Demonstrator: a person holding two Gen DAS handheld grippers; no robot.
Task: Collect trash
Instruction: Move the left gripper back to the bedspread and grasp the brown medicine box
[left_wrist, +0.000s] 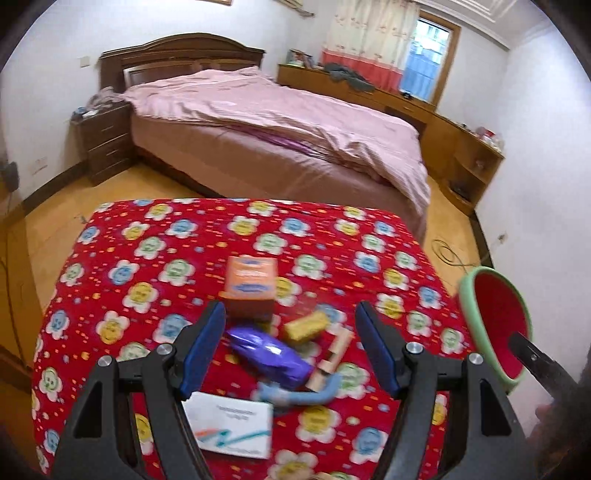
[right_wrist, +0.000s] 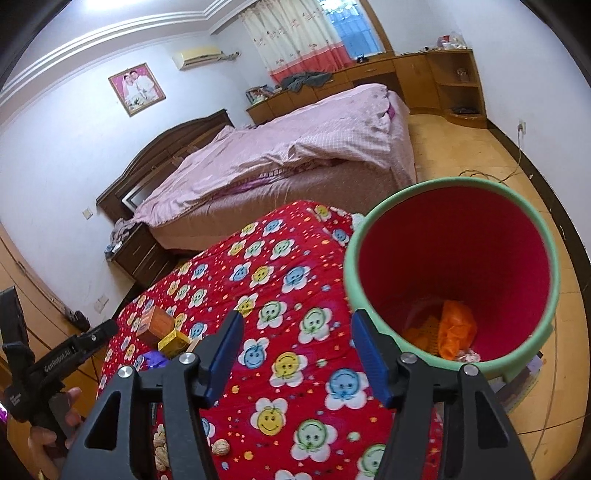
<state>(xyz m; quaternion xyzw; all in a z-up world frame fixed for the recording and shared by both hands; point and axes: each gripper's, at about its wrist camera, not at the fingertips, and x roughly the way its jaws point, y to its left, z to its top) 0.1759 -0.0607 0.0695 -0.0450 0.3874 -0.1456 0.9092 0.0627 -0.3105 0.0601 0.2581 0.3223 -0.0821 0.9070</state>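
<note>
**Open left gripper poised over the litter, bin waiting at the table's edge**

The left gripper (left_wrist: 291, 343) hangs over the red flowered table cover (left_wrist: 147, 266) with its jaws spread wide and nothing between them. Framed in the gap just below its fingertips lies a purple wrapper (left_wrist: 271, 356), the likeliest next pick since it sits dead centre in the opening. Just ahead of the tips stands an orange carton (left_wrist: 251, 286); slightly ahead and toward the right finger sit a yellow sponge-like block (left_wrist: 306, 325) and a small wooden piece (left_wrist: 332, 356). Closer in, under the tool, are a blue strip (left_wrist: 299, 395) and a white card (left_wrist: 231, 424).

The right gripper (right_wrist: 297, 354) is likewise wide open and empty. Just beyond its right finger stands the green-rimmed red bin (right_wrist: 448, 184), its mouth tipped toward the camera, probably so that it can take litter from the table without a long carry. An orange bag (right_wrist: 456, 326) and some pale scraps already lie at the bottom. Near this tool's base a few walnuts (right_wrist: 221, 446) rest on the cover.
</note>
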